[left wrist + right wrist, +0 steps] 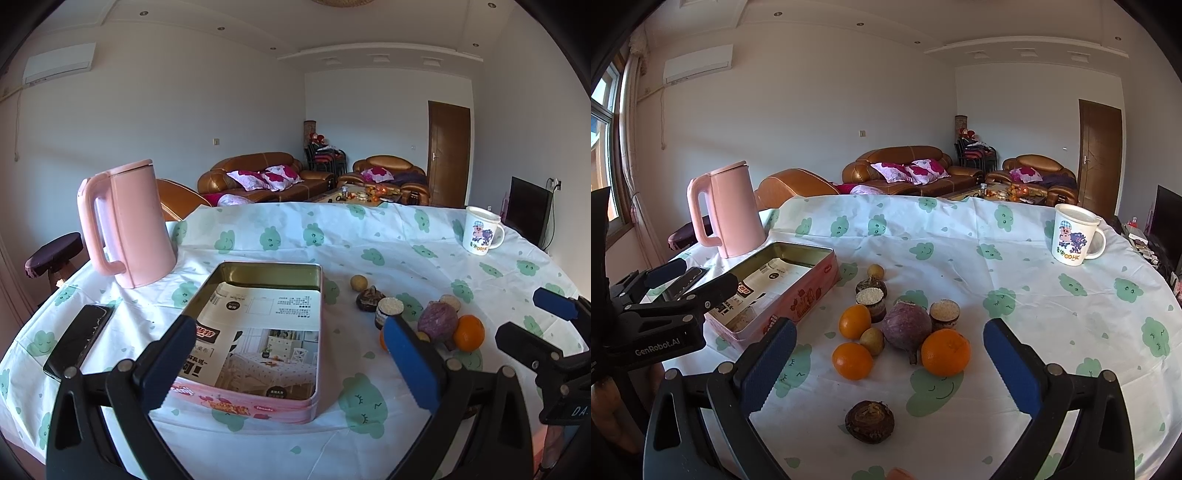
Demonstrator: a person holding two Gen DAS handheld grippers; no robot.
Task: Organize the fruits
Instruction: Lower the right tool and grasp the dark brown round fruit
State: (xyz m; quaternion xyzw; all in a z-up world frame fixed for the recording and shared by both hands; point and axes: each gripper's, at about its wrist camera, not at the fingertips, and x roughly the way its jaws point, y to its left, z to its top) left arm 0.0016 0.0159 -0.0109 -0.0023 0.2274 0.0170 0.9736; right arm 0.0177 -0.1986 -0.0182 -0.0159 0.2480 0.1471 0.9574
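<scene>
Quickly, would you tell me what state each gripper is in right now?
Left gripper: open, holding nothing, above the tin.
Right gripper: open, empty, over the fruit.

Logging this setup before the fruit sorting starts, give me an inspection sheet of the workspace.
Surface: round table under a white cloth with green cloud prints.
Job's things: three oranges, two small brown fruits, a purple root, two cut pieces with white faces, two dark bulbs, all loose on the cloth; pink tin open, holding only a printed sheet.
Clutter: pink kettle, phone, mug.
Grippers: left gripper open above the tin; right gripper open over the fruit.
Cables: a wall cable under the air conditioner; nothing seen on the table.
Surroundings: brown sofas, door, window, stool.
</scene>
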